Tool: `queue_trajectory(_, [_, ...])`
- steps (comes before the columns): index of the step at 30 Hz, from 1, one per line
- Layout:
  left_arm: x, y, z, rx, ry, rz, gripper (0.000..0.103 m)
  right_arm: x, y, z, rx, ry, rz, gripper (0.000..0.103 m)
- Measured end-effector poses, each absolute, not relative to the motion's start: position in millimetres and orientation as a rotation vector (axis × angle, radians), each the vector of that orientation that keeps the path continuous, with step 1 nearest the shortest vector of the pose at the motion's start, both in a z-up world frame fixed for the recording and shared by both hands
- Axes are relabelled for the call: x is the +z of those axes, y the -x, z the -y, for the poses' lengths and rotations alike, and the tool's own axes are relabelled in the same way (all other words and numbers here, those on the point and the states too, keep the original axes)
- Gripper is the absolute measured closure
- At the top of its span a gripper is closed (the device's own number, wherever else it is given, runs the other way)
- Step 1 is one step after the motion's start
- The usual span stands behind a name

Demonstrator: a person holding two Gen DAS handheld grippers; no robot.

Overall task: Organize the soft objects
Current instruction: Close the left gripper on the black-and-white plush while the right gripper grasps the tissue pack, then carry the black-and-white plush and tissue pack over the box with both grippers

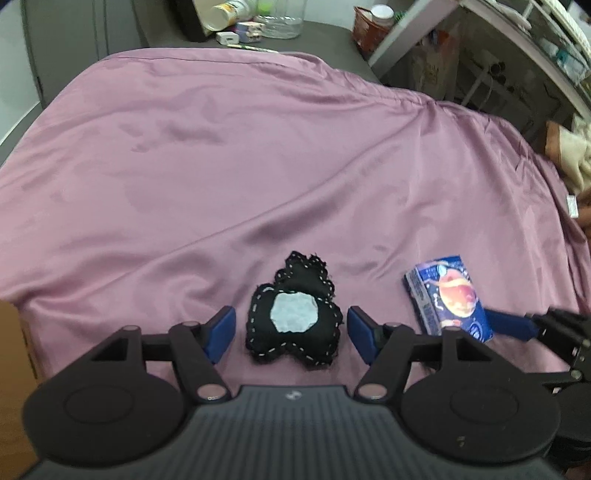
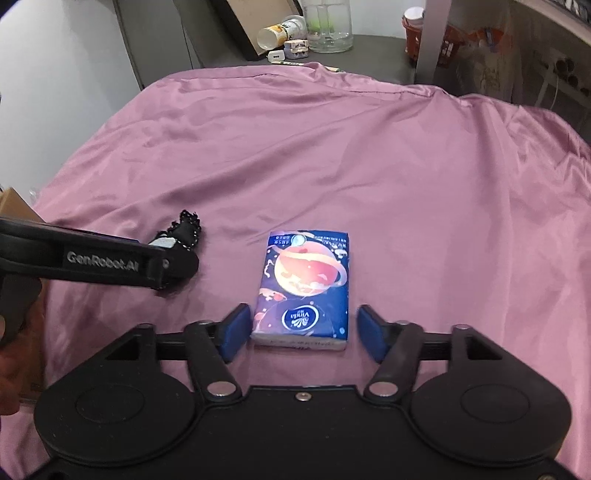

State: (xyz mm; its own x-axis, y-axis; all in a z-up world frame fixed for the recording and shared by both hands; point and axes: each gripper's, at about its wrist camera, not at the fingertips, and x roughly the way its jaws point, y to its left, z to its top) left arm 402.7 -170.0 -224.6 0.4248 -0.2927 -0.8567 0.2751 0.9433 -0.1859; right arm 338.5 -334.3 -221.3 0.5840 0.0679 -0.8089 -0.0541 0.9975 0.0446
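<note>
Covering nearly the whole surface in both views, a mauve satin sheet (image 1: 258,166) lies rumpled, with long creases running from about 2 o'clock down toward 8 o'clock. Beyond its far edge, at 12 o'clock, a dark tabletop (image 2: 376,51) carries clutter: a clear glass jar (image 2: 328,26), a tipped paper cup (image 2: 282,31) just beside it, and a small white charger (image 2: 276,56).

On the sheet, the tissue pack (image 2: 304,286) — blue-purple, printed with an orange ringed planet — lies flat. In the right wrist view it sits between the blue fingertips (image 2: 236,330) of the right gripper (image 2: 304,330), its near end level with them. A sliver of sheet shows on each side, so the jaws stand released around the pack, not pressing it.

In the left wrist view, the same pack (image 1: 448,299) appears at about 3 o'clock from the black fabric pouch (image 1: 295,321), near it but apart. The pouch — black, white-stitched round its ragged edge, with a pale grey patch in the middle — rests on the sheet between the blue pads (image 1: 223,330) of the left gripper (image 1: 291,332). Gaps show on both sides; the jaws are unclenched and grip nothing.

In the right wrist view, the left gripper's black body comes in from 9 o'clock, hiding most of the pouch. A brown cardboard box (image 2: 14,205) peeks in at the 9 o'clock edge.
</note>
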Motion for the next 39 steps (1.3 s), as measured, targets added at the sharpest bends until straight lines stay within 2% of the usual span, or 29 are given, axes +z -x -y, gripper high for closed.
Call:
queue_trajectory(2, [-229,-403,175,-0.364,-0.006,-1.078,0.044,-224,-341,329,0.074,0.017,-0.936,0.029])
queue_trajectory(6, [-231,-404,177,-0.355,-0.043,-1.057,0.061,-228,-347,327,0.070,0.032,-0.931,0.031])
queue_trajectory(7, [-229,-404,176,-0.358,-0.051,-1.053,0.063,-228,-348,328,0.067,0.034,-0.929,0.037])
queue_trajectory(8, [-226,-403,175,-0.361,-0.052,-1.049,0.065,-227,-348,329,0.060,0.034,-0.927,0.052])
queue_trajectory(9, [-225,-402,174,-0.366,-0.049,-1.048,0.066,-225,-349,330,0.054,0.024,-0.930,0.052])
queue_trajectory(19, [-184,-379,150,-0.366,0.027,-0.982,0.066,-195,-330,326,0.100,-0.050,-0.902,0.052])
queue_trajectory(39, [-94,-291,62,-0.227,0.032,-0.840,0.066,-124,-275,245,0.298,-0.027,-0.769,0.053])
